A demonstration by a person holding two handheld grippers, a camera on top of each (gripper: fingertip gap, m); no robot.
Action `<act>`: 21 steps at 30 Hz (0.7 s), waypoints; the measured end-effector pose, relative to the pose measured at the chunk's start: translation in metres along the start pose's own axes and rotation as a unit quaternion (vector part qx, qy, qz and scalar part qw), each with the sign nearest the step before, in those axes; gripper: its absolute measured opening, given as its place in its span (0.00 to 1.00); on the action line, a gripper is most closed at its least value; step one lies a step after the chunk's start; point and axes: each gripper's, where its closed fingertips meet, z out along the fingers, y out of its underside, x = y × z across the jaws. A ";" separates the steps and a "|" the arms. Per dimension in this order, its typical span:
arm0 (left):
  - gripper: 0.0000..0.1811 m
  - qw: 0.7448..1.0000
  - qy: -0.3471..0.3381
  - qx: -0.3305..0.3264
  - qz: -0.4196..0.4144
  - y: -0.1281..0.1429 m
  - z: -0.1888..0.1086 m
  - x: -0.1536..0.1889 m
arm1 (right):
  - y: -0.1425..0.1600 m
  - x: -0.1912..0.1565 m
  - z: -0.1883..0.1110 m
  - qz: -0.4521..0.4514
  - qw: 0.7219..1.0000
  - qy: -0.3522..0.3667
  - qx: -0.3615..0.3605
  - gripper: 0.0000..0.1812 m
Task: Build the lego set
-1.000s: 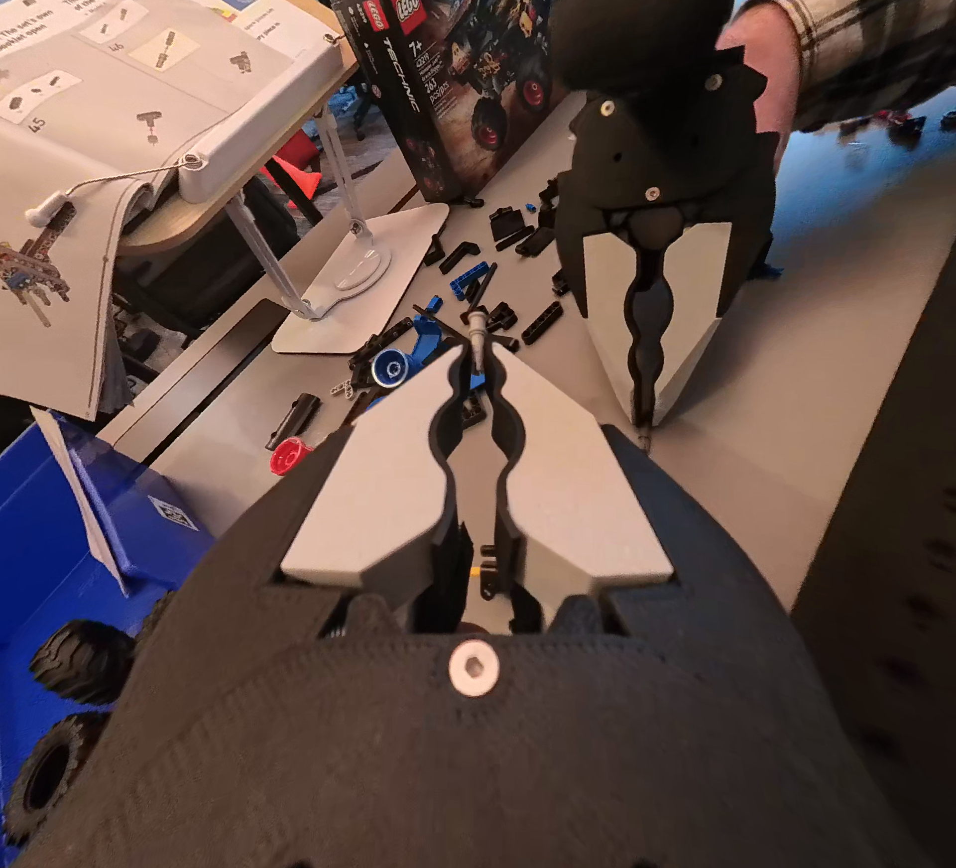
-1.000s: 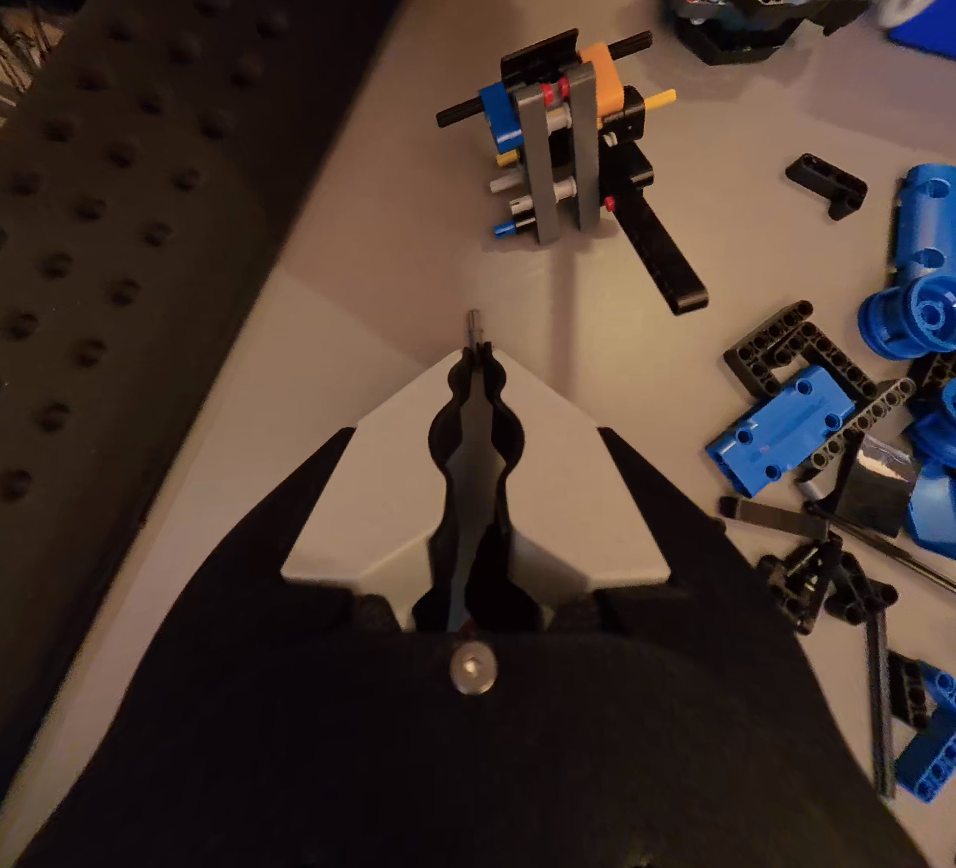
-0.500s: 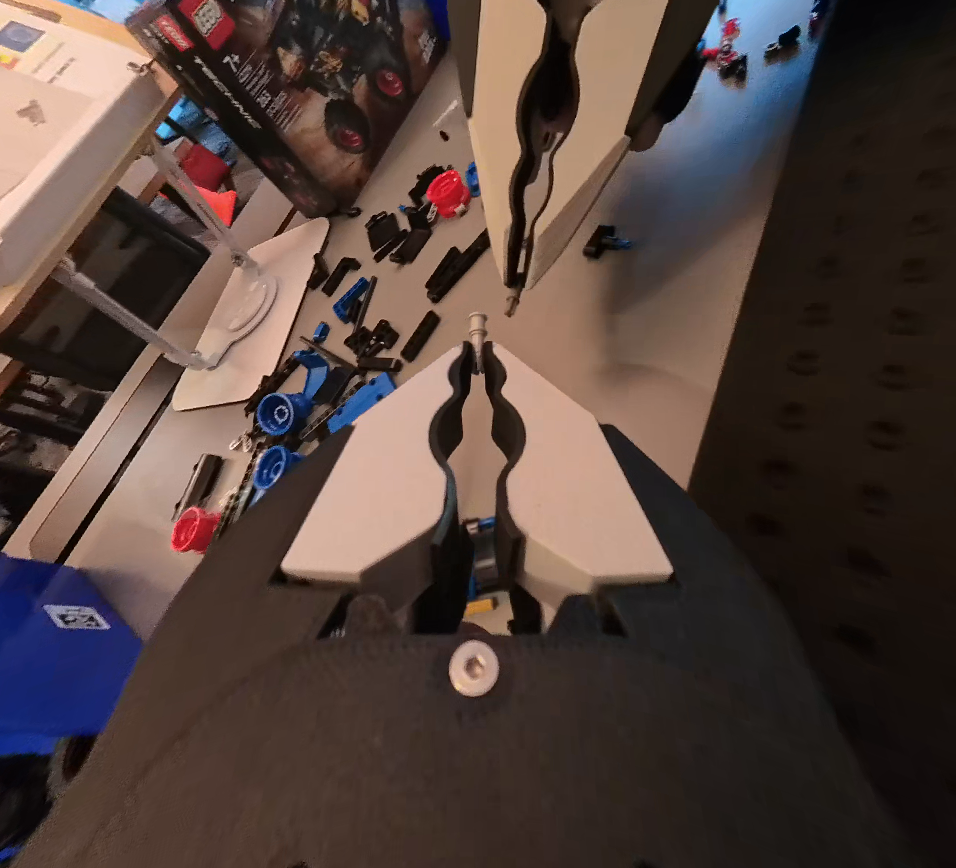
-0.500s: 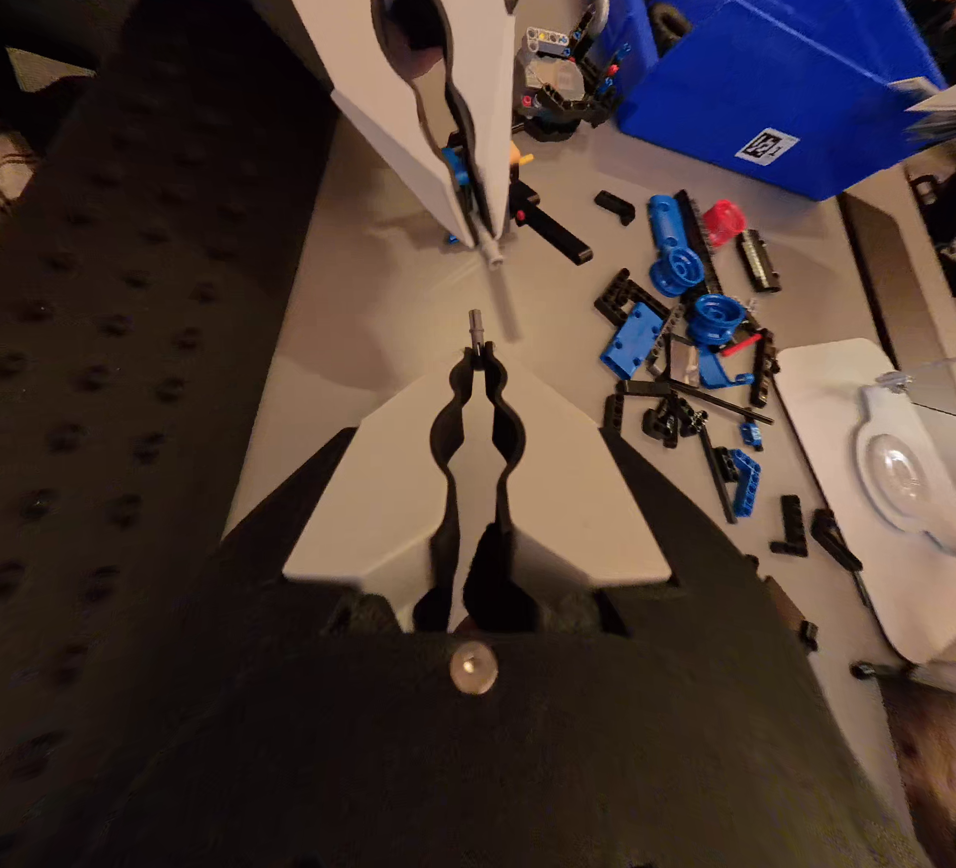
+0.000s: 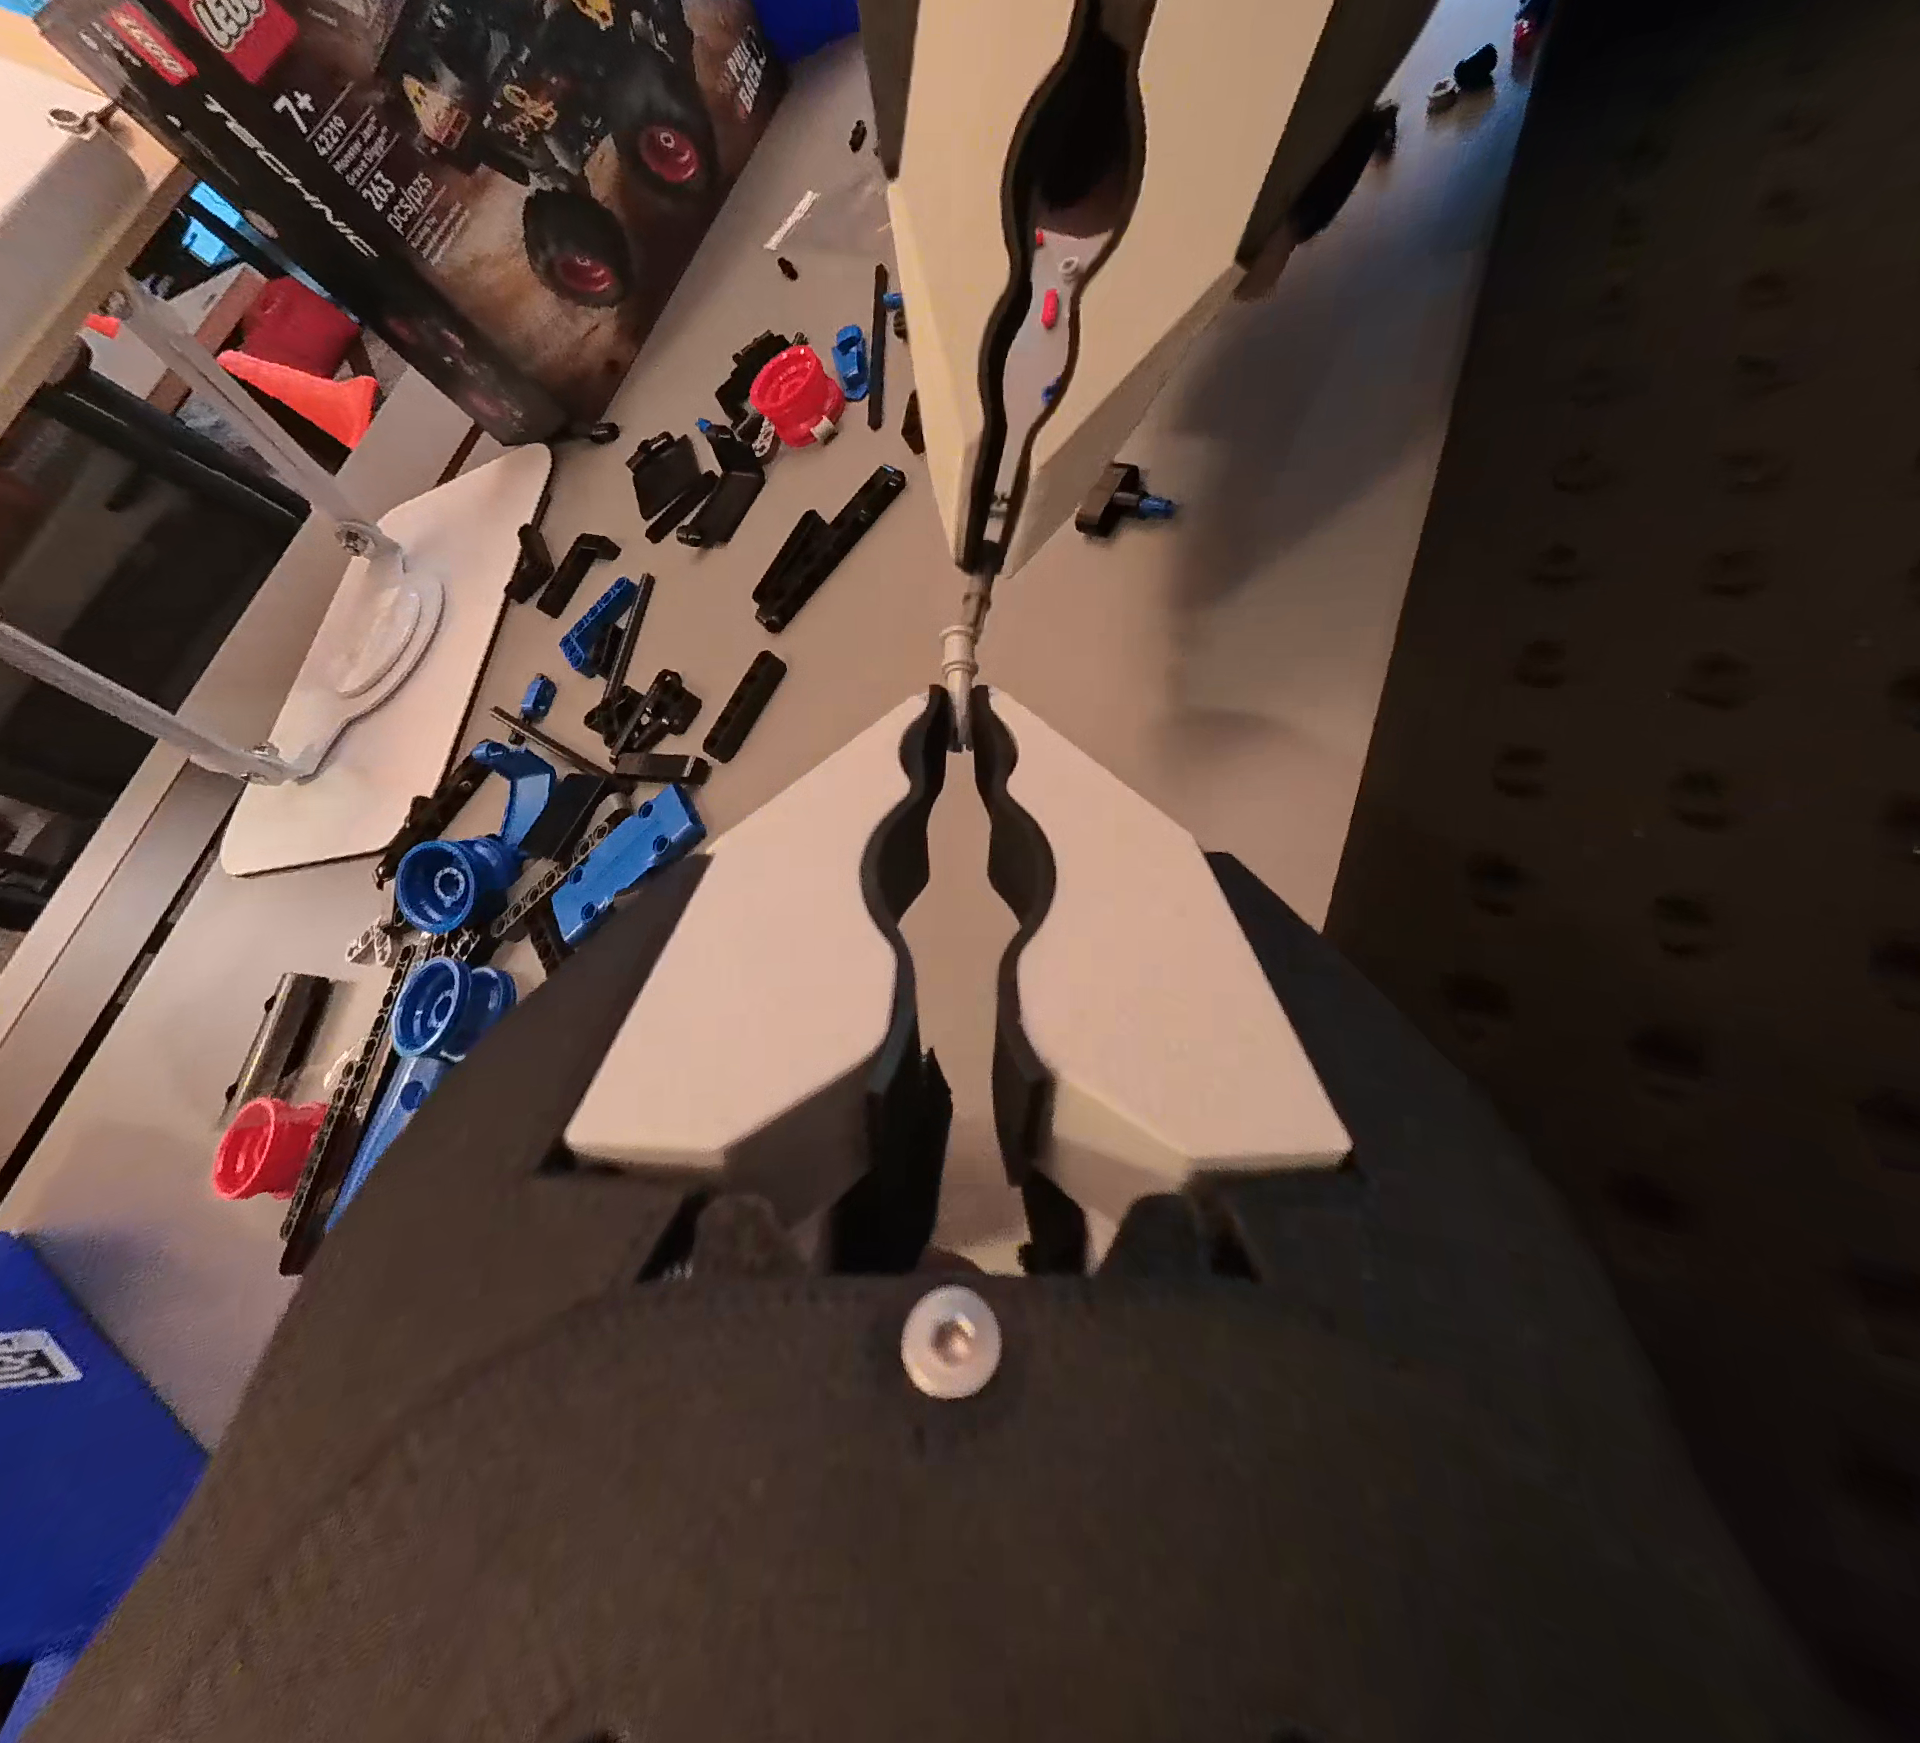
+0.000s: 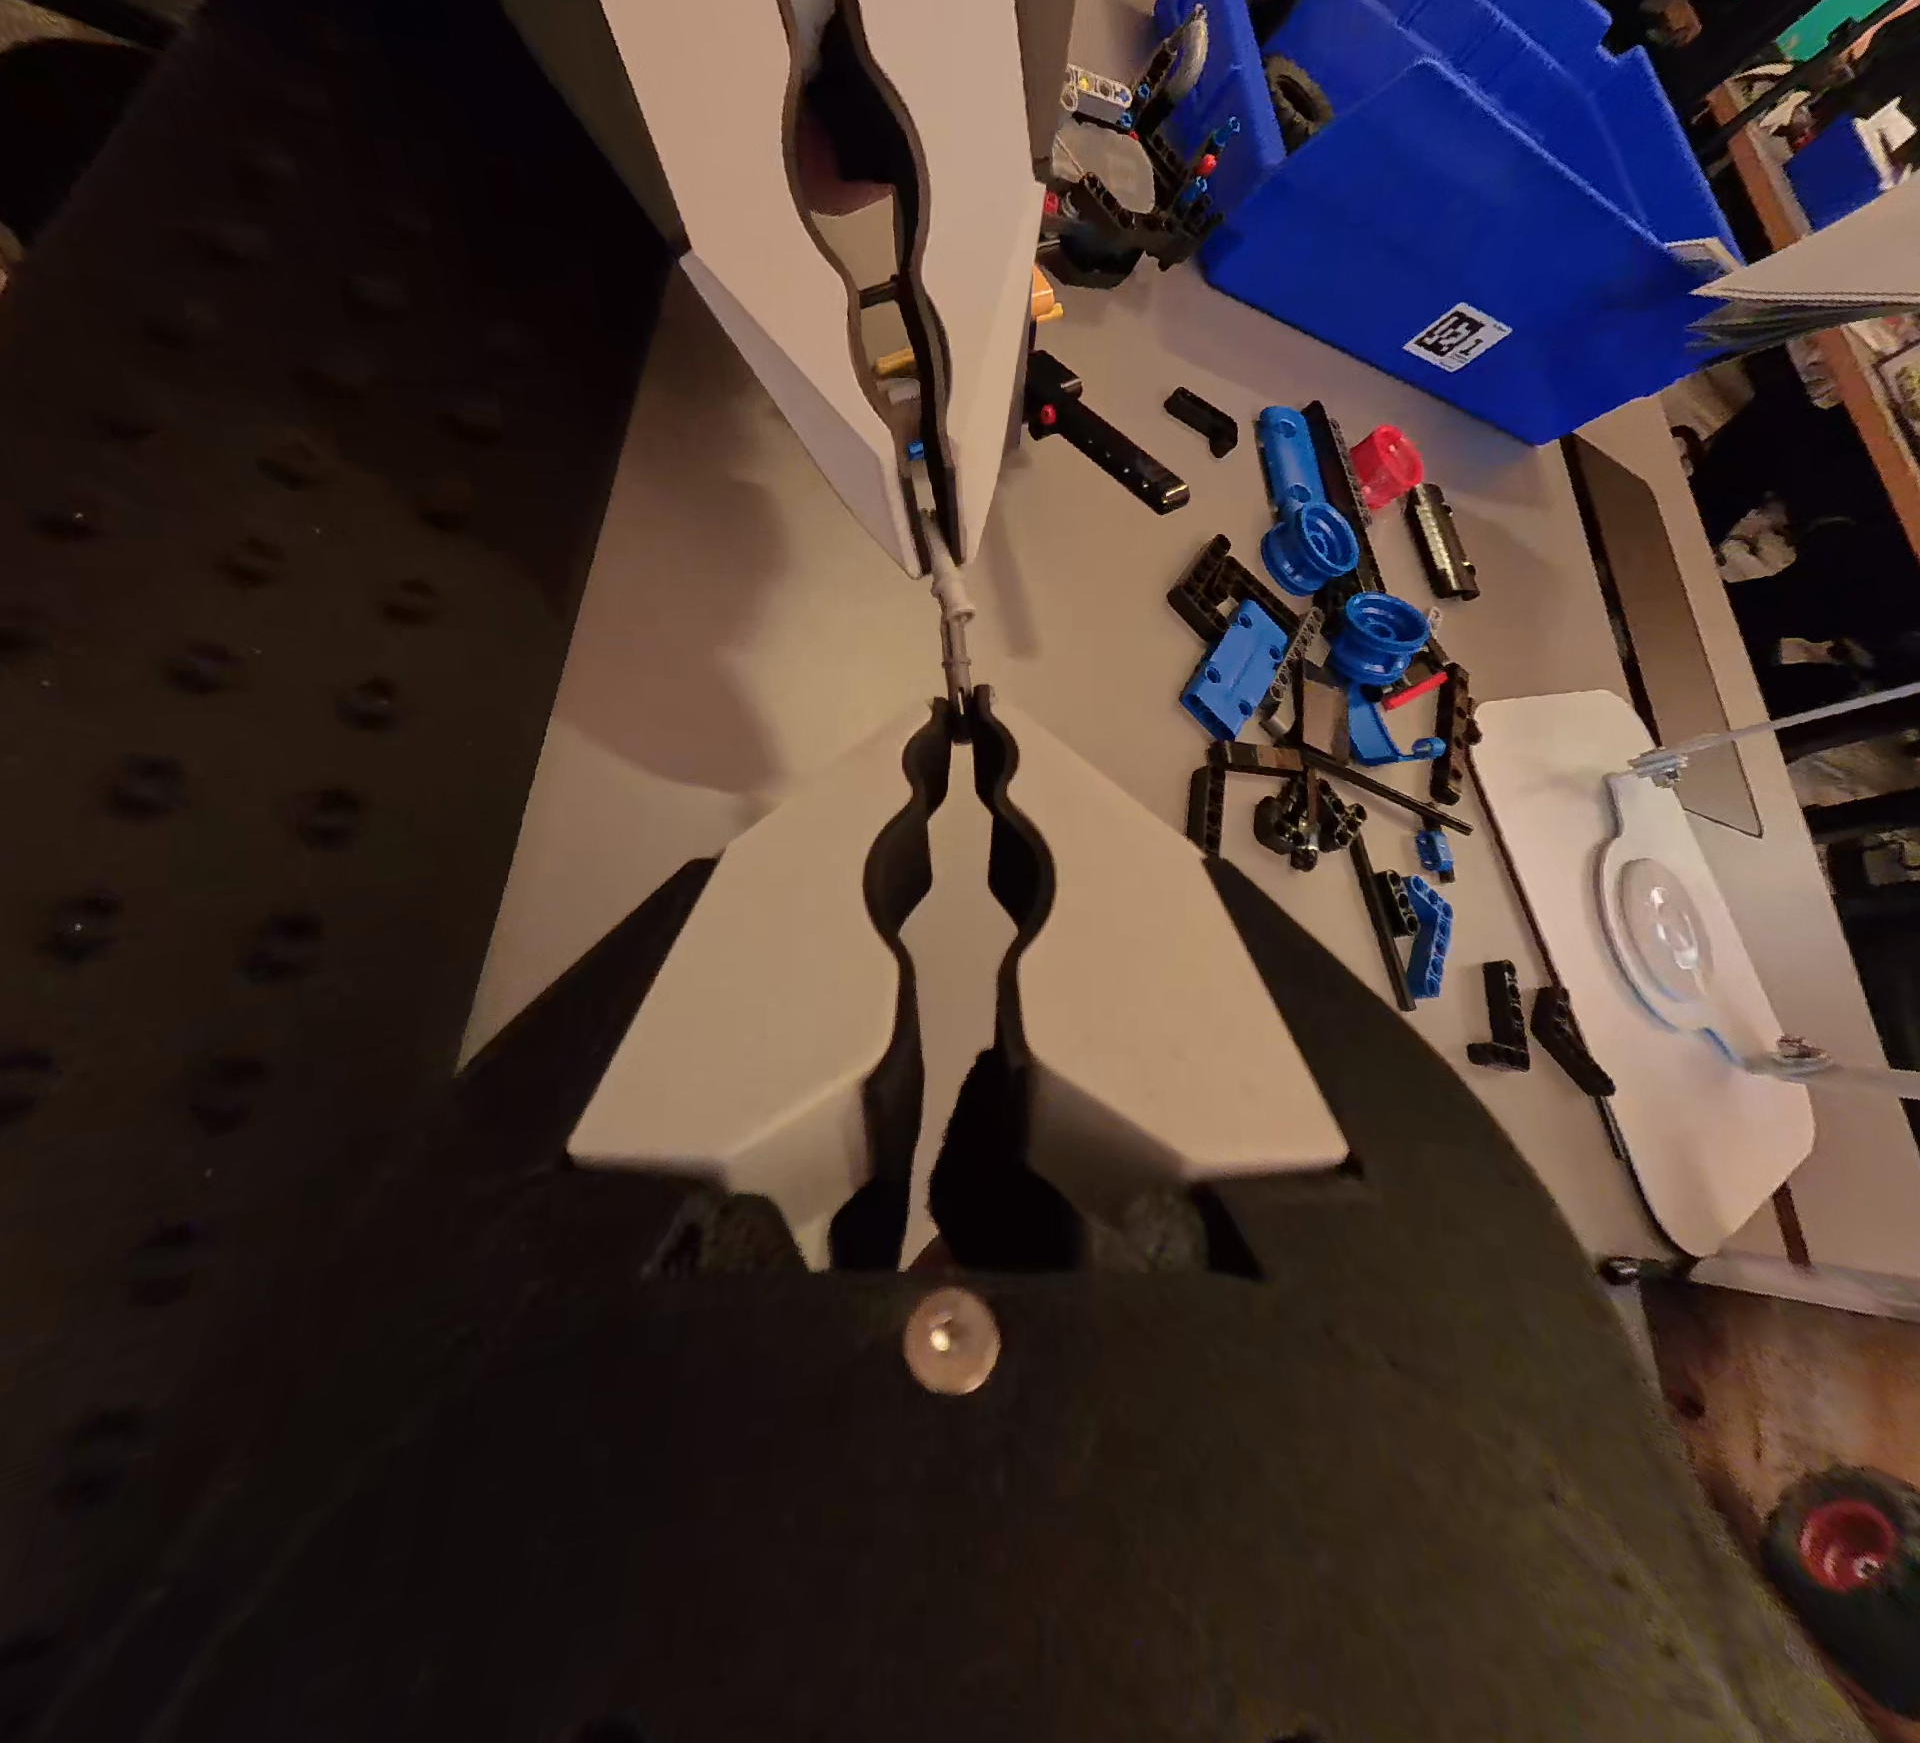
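Grey table (image 5: 1299, 446) fills both views, with a set box (image 5: 436, 93) at the far left and a blue bin (image 6: 1455, 166) beside loose pieces (image 6: 1330, 654). Above it the left gripper (image 5: 961, 717) and right gripper (image 6: 961, 717) meet tip to tip. Each has its fingers pressed together on a small grey pin: the light pin (image 5: 954, 654) and the dark pin (image 6: 958, 654), apparently touching end to end. Both look light, stiff and slippery, best pinched near the rear end.

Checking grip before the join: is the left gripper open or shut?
Shut: the left gripper pinches a light grey pin at its fingertips.
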 end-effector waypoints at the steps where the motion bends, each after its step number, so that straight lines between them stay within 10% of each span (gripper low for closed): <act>1: 0.01 1.000 0.000 -0.002 0.001 0.001 0.000 0.000 | 0.000 0.000 0.000 -0.003 1.000 0.002 -0.001 0.00; 21: 0.01 1.000 0.024 -0.017 -0.009 0.007 0.004 0.006 | 0.003 -0.004 0.003 -0.118 0.991 0.057 -0.027 0.00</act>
